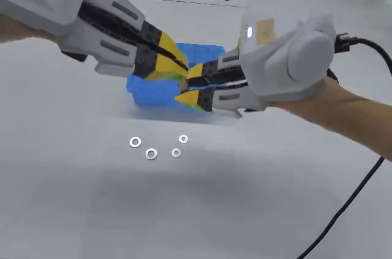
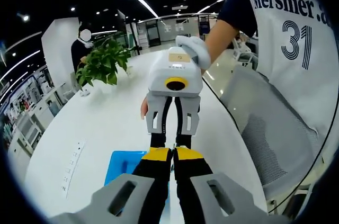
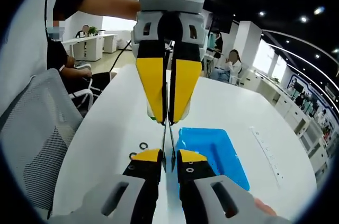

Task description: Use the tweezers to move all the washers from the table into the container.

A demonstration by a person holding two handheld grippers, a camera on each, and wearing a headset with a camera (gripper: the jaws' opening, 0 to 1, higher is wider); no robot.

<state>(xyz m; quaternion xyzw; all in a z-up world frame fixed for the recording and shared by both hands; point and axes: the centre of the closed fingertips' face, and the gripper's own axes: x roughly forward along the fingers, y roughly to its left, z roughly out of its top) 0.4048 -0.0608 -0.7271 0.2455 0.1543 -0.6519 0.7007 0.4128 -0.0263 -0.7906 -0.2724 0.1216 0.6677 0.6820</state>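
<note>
The tweezers are pinched lengthwise between left claw and right claw, both pressed together; washers are seen on the bench below them, beside the container.

In the head view the left gripper and right gripper cover the container's near side. Between them, in the right gripper view, the tweezers are too thin to tell which gripper pinches them. The right gripper's tip half hides one washer.
</note>
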